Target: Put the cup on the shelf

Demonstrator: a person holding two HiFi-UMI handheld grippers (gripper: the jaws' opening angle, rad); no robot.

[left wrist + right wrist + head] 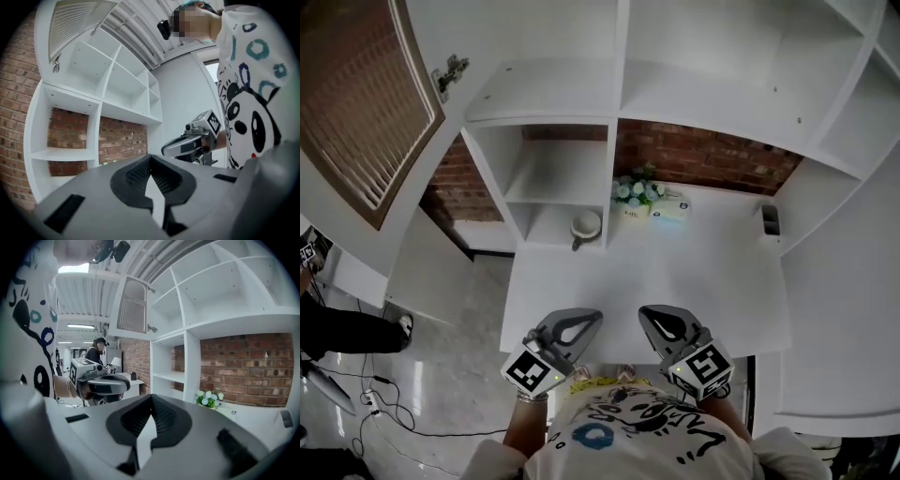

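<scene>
In the lower cubby of the shelf [555,174], we see the cup [586,225], well apart from our left gripper [594,317] and right gripper [645,313], both closed, empty. It looks light, rigid and breakable; we'd pinch its wall at the rim.

Bright even light, fisheye edges, soft focus

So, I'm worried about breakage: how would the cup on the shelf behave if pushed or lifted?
The cup looks like glossy white ceramic, so it is probably stiff, smooth and breakable if dropped. It seems to stand upright, mouth up, so a push would likely slide it rather than roll it. Its handle should help gripping.
</scene>
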